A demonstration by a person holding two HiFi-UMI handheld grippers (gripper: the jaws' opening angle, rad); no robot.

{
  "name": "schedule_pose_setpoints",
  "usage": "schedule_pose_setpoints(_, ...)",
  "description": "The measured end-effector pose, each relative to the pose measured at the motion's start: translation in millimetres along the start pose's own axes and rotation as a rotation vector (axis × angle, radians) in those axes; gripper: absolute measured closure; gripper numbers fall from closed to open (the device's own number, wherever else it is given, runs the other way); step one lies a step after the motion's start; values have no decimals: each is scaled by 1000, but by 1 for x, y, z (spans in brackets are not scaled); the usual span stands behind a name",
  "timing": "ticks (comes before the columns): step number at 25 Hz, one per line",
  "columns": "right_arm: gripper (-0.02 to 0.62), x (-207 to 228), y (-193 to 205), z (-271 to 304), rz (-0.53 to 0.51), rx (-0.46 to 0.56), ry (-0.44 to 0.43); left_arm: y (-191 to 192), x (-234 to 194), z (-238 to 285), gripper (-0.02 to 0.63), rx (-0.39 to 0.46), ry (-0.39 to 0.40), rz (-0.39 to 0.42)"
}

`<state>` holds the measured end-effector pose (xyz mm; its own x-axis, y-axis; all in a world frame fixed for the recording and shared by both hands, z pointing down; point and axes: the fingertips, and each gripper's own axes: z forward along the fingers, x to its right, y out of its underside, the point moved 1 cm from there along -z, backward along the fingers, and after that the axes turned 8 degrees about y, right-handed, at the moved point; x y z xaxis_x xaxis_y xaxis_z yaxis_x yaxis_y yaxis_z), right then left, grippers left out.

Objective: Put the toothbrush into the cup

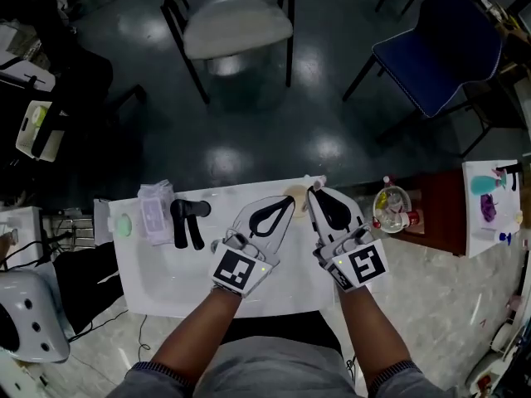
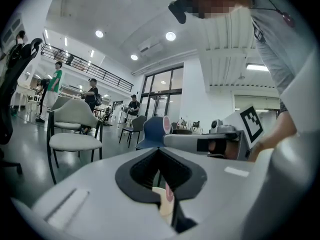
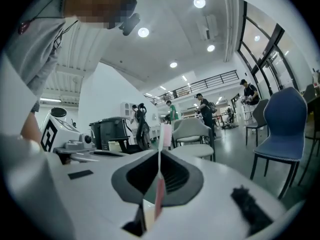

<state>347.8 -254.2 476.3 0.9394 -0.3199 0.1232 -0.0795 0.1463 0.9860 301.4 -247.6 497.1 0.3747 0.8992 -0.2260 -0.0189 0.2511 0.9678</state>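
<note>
A white table [image 1: 166, 280] stands on a dark glossy floor [image 1: 249, 131], with a cream-seated chair [image 1: 236, 23] and a blue chair [image 1: 436, 52] beyond. At the table's far edge, the left gripper [image 1: 289, 202] pinches a small cream cup [image 1: 296, 195]. Just beside it, the right gripper [image 1: 312, 191] clamps a thin pink-and-white toothbrush [image 3: 161, 149] upright.

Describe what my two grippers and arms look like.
The left gripper and right gripper match: white plastic bodies, black-lined jaws framing a teardrop-shaped opening, and at the back a cube with black-and-white square markers. No cables show. The forearms are bare below grey sleeves with darker cuffs.
</note>
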Motion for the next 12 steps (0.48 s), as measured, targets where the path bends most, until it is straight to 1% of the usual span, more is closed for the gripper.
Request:
schedule_pose_setpoints(6, 572, 7, 33, 14, -13, -30, 22, 21, -16, 10, 598, -1, -28, -2)
schedule_pose_setpoints(12, 572, 6, 65, 17, -24, -75, 37, 39, -25, 11, 598, -11, -53, -8)
